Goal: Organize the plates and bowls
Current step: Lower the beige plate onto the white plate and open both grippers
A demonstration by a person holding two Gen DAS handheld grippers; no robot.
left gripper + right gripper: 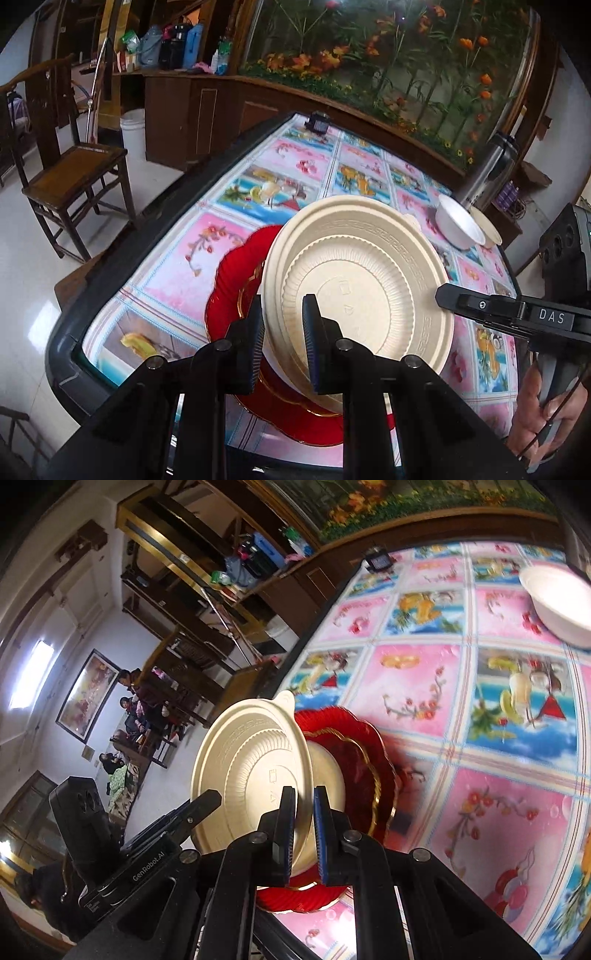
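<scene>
A round beige ribbed disposable plate is being held tilted on edge above one red scalloped gold-rimmed plate on the floral-clothed surface. Its rim is being pinched by the left tongs and the right tongs, both nearly closed. Two white bowls are sitting farther right.

A: Where does the left wrist view sit?

B: Just behind its jaws, looking forward and down across the surface, very near the beige plate caught between them. The red plate lies under and left of the jaws.

A: And the right wrist view?

B: Also close behind its jaws, rolled sideways, facing the same beige plate edge-on between them. Both views share that plate, the red plate, the patterned cloth and the white bowl far ahead.
</scene>
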